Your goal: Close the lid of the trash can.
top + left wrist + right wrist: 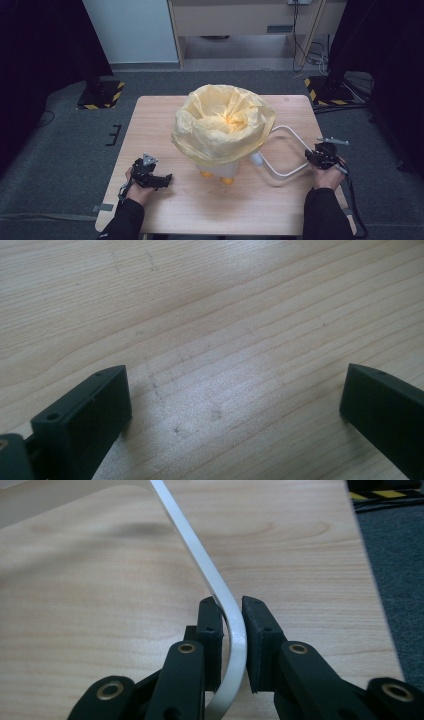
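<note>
A white bin [225,170] with orange feet stands mid-table, lined with a yellow bag [222,125] that spills over its rim. Its white loop handle [287,150] swings out to the right, low over the table. My right gripper [320,155] is shut on the handle [235,630] at its bend, one jaw on each side of the band. My left gripper [165,179] rests on the table at the front left, left of the bin and apart from it. Its jaws stand wide open over bare wood [225,340] with nothing between them.
The wooden table [165,115] ends close to the right of the right gripper, where grey carpet [395,555] begins. Black stands with yellow-striped bases [102,95] sit on the floor beyond both far corners. Cables trail at the back right.
</note>
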Demonstrator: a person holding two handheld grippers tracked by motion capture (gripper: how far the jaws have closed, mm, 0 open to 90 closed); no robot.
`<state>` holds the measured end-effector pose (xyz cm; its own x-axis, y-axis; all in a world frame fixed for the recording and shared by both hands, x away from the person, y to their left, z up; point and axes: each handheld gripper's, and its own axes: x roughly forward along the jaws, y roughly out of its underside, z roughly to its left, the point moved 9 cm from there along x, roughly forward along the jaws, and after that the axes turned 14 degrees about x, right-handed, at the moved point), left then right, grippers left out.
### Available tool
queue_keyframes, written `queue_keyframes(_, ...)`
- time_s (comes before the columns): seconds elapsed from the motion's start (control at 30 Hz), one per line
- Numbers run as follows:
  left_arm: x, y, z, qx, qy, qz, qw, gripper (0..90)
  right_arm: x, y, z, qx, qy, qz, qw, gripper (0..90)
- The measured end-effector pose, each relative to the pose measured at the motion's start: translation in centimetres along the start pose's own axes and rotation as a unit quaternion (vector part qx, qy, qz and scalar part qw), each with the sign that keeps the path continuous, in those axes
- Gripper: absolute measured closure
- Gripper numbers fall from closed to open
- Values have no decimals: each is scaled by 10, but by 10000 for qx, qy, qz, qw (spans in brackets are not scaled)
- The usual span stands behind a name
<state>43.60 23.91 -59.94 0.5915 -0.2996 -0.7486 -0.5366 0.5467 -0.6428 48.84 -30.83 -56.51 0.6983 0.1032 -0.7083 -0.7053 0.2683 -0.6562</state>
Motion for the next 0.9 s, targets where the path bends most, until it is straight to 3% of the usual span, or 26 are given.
queue_keyframes(0.3, 0, 0, 0, 6, 5, -6, 10000, 0, -18, -24, 6, 281, 21, -665, 9974, 795)
queue_keyframes(0.53, 0, 0, 0, 6, 5, -13, 10000, 0, -25, -35, 13, 365, -50, -907, 9952, 795)
queue_keyframes(0.73, 1, -1, 0, 2, 7, -31, 10000, 0, -35, -51, 9, 571, 88, -1188, 9912, 796)
queue_keyframes(0.9, 0, -1, 0, -14, -1, 19, 10000, 2, -46, -67, 15, 560, 54, -1473, 9875, 795)
